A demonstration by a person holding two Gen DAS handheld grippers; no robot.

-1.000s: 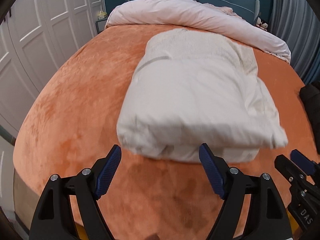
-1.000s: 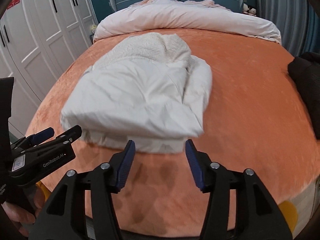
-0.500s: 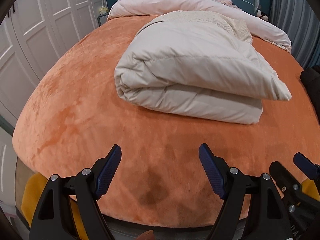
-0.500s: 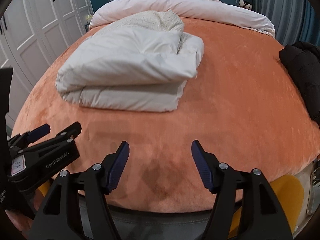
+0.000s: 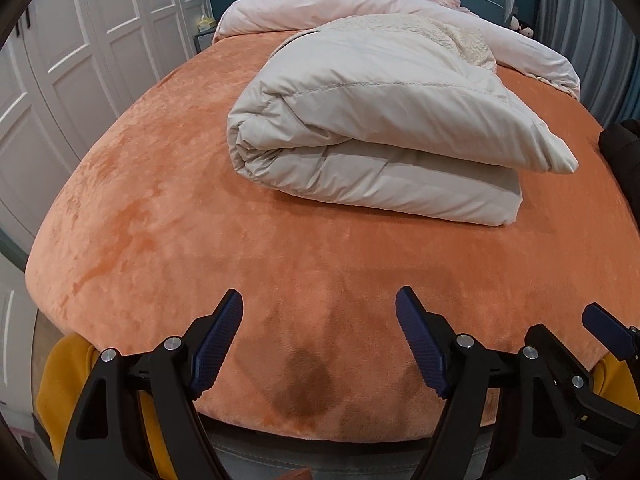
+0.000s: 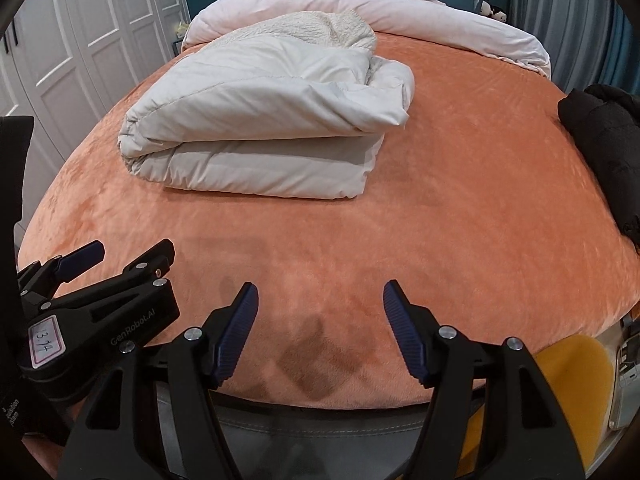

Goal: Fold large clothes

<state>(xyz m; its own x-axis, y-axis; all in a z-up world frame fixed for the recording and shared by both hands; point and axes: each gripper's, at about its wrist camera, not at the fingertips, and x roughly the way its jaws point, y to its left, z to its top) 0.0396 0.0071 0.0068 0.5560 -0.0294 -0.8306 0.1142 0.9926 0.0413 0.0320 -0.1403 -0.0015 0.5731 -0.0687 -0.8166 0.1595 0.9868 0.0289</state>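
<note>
A cream padded garment [image 5: 376, 120] [image 6: 260, 128] lies folded into a thick bundle on the orange bed cover [image 5: 160, 208] [image 6: 460, 200], its fleecy lining showing at the far end. My left gripper [image 5: 319, 312] hangs open over the near edge of the bed, well short of the bundle, with nothing between its fingers. My right gripper [image 6: 320, 300] is open too and empty, beside the left one. Each gripper shows at the edge of the other's view: the right gripper [image 5: 592, 344] low right, the left gripper [image 6: 104, 264] low left.
A pale pink duvet [image 5: 360, 4] [image 6: 380, 4] is heaped along the teal headboard. A black garment [image 6: 604, 148] [image 5: 624, 148] lies at the bed's right edge. White wardrobe doors [image 5: 80, 60] stand to the left. Something yellow [image 6: 572, 364] sits below the bed's near edge.
Both grippers have drawn back from the folded bundle toward the bed's near edge and dropped a little. The right jaws stand wider than a second ago.
</note>
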